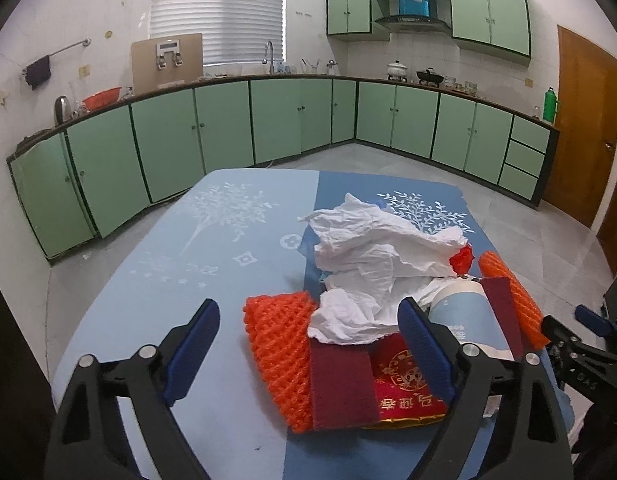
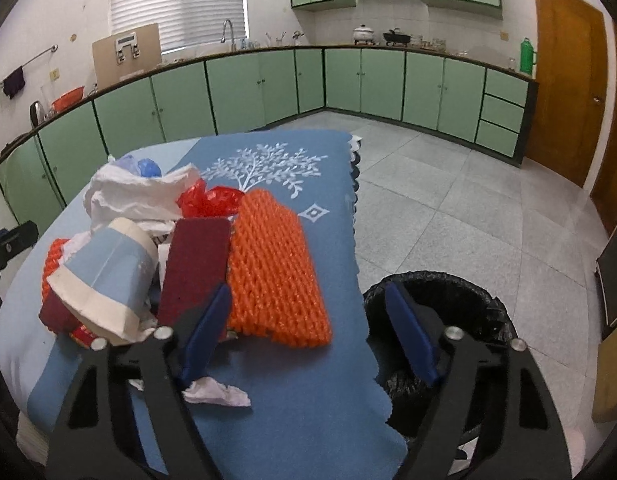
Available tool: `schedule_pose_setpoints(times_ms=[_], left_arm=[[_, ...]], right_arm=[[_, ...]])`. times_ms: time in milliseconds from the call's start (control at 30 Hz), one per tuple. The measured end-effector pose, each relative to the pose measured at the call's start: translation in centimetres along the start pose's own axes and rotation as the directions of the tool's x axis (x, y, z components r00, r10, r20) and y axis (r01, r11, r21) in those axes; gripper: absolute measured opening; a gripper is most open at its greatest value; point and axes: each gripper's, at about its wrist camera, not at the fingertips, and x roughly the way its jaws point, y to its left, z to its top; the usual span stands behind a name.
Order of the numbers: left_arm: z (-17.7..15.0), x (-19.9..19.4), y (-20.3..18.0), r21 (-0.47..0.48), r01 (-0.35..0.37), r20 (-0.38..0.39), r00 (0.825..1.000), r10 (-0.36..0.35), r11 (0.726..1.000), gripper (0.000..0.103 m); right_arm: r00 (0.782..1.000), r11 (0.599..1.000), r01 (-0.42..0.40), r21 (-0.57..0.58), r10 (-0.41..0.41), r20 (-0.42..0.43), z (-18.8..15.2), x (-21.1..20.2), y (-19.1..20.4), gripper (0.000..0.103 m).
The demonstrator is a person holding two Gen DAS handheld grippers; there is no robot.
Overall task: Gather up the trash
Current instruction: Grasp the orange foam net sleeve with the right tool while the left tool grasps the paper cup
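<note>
1. The left tool [image 1: 308, 340] hangs over the near left part of the bench [image 1: 168, 280], which has a blue cloth with white tree prints. Its blue fingers [image 1: 196, 344] stand wide apart and press on nothing, so it is released.
2. Between these fingers lie an orange foam net [image 1: 276, 344], a dark red pad [image 1: 340, 384] on top of it, and a red packet with gold print [image 1: 400, 384].
3. Behind them is a heap of crumpled white tissue paper [image 1: 372, 256]. A light blue paper cup [image 2: 104, 276] lies on its side just beside the heap.
4. To the right of the cup are a second dark red pad [image 2: 196, 264] and a second orange foam net [image 2: 276, 272], touching each other. A piece of red plastic [image 2: 208, 200] lies behind them.
5. The right tool [image 2: 312, 332] is over the right edge of the bench, released also. Its left finger is near the second net. A small white tissue scrap [image 2: 216, 394] lies under it.
6. A black-lined trash bin [image 2: 468, 312] stands on the floor just beside the bench, under the right finger.
</note>
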Motion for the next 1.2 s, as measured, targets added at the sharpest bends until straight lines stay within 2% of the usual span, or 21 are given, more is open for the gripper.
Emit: schedule_pose_setpoints(times_ms=[167,233,400,467,533,567,733,933,1100,1200], left_arm=[[0.0,0.0,-0.7,0.014,0.022,0.001,1.0,-0.022,1.0,0.088],[-0.1,0.1,-1.1,0.022,0.032,0.0,0.999,-0.032,0.999,0.088],[-0.2,0.6,-1.8,0.029,0.046,-0.017,0.999,-0.045,0.999,0.088],[-0.2,0.6,-2.0,0.031,0.048,-0.02,0.999,-0.047,0.998,0.088],[-0.2,0.7,-2.2,0.033,0.049,-0.022,0.999,-0.048,0.998,0.088],[-0.2,0.7,-2.3,0.034,0.05,-0.023,0.999,-0.049,0.998,0.088],[-0.2,0.6,-2.6,0.041,0.055,-0.024,0.998,-0.054,0.998,0.088],[-0.3,0.1,-3.3,0.05,0.098,-0.02,0.995,-0.097,0.994,0.088],[-0.8,0.3,-4.7,0.068,0.152,-0.048,0.988,-0.149,0.986,0.072],[-1.1,0.8,-5.5,0.076,0.183,-0.077,0.981,-0.177,0.98,0.067]], right_arm=[[0.998,0.999,-0.043,-0.019,0.042,-0.042,-0.3,1.1,0.3,0.058],[0.996,0.997,-0.066,-0.028,0.065,-0.06,-0.4,1.5,0.6,0.05],[0.99,0.993,-0.112,-0.029,0.109,-0.089,-0.8,1.9,0.8,0.044],[0.988,0.991,-0.128,-0.035,0.125,-0.091,-0.9,2.0,0.8,0.035],[0.982,0.986,-0.162,-0.037,0.158,-0.099,-0.9,2.0,1.0,0.016],[0.981,0.985,-0.169,-0.039,0.164,-0.108,-0.9,2.1,1.1,0.013],[0.978,0.98,-0.193,-0.054,0.188,-0.086,-1.0,0.9,1.4,0.01],[0.985,0.985,-0.166,-0.048,0.164,-0.048,-0.1,-0.6,0.6,0.01],[0.99,0.99,-0.137,-0.03,0.136,-0.047,-0.4,-0.9,-0.7,0.01],[0.99,0.991,-0.128,-0.025,0.126,-0.055,-0.8,-0.9,-1.1,0.01]])
